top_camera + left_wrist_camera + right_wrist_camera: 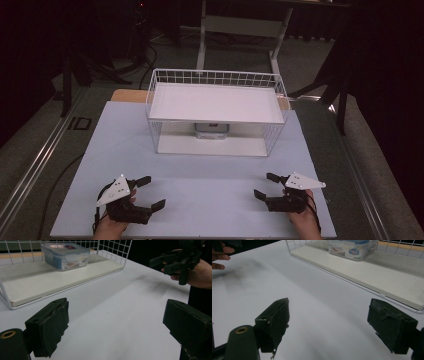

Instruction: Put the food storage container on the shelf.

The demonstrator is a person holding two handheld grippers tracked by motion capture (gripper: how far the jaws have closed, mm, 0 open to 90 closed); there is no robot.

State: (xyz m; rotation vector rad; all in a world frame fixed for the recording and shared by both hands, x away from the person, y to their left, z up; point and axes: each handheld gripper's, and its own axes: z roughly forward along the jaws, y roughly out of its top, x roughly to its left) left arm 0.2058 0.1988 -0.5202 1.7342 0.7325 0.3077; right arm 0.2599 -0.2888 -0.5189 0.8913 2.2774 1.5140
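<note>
Both hand-held grippers (150, 191) (263, 185) spread, empty — gripper views reveal the lidded container's (65, 255) label under the shelf (215, 102).

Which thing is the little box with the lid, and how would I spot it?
Look for the white wire rack at the far side of the table. Under its white top shelf, on the lower board at the back, sits the clear plastic box with a clip-on lid, the one see-through container there.

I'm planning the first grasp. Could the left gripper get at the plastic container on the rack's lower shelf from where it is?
Probably yes. The left gripper is open with bare table ahead, and the rack's front is open. The container sits far back under the upper shelf, so it needs a low, level reach.
</note>
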